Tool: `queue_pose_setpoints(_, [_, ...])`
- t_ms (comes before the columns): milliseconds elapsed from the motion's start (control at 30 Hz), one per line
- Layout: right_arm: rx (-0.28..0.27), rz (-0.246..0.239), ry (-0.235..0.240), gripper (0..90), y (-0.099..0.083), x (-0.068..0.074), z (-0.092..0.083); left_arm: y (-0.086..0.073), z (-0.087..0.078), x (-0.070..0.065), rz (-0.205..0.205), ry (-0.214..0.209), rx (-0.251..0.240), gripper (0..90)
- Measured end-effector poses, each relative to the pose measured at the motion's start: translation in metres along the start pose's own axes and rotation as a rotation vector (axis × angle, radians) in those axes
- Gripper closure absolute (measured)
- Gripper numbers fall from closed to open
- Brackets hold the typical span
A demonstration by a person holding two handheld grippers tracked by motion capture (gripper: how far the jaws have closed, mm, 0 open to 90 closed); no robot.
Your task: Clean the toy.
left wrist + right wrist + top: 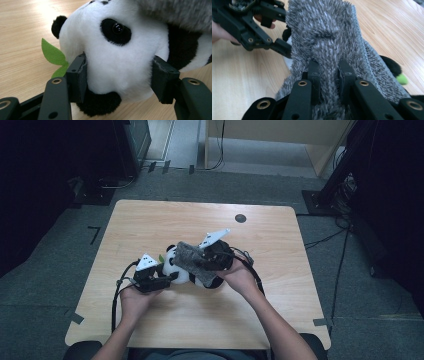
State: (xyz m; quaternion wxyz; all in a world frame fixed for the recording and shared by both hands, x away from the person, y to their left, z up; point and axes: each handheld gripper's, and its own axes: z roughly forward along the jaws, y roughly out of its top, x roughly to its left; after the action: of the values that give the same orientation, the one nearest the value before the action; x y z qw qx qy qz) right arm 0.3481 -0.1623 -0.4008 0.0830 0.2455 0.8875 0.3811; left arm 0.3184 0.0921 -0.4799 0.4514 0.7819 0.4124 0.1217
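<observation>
One plush panda (pixel 120 57), soft white and black fur with a green felt leaf (pixel 53 56), lies mid-table (pixel 150 220). The left gripper (pixel 172 277) clamps its round head. The right gripper (pixel 329 72) pinches one shaggy grey cloth (pixel 324 32), draped over the panda's right side.

Black grippers (pixel 165 279) with brass-ringed screw holes, grey triangular plates, trailing black cables.

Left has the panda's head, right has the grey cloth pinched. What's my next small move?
Probably ease the right gripper down, laying the grey cloth over the panda: it hangs bunched above the toy, while the left gripper steadies the head.
</observation>
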Motion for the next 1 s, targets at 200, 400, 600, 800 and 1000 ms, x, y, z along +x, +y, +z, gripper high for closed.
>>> queue_pose_setpoints(200, [-0.033,0.048,0.021,76.7,-0.014,-0.011,-0.007,0.0,0.0,0.001,-0.001,-0.005,-0.003,39.2])
queue_pose_setpoints(400, [-0.047,0.101,0.0,76.7,-0.029,-0.023,-0.014,0.0,0.0,0.001,0.0,-0.007,-0.001,39.4])
queue_pose_setpoints(600, [-0.05,0.134,-0.02,76.7,-0.039,-0.03,-0.02,0.0,-0.001,0.001,0.002,-0.009,-0.001,39.3])
queue_pose_setpoints(800, [-0.047,0.163,-0.053,77.0,-0.052,-0.037,-0.028,0.0,-0.001,0.001,0.001,-0.012,-0.001,39.4])
queue_pose_setpoints(1000, [-0.064,0.207,-0.068,77.1,-0.072,-0.044,-0.033,0.0,0.0,0.003,-0.02,-0.019,-0.003,39.4])
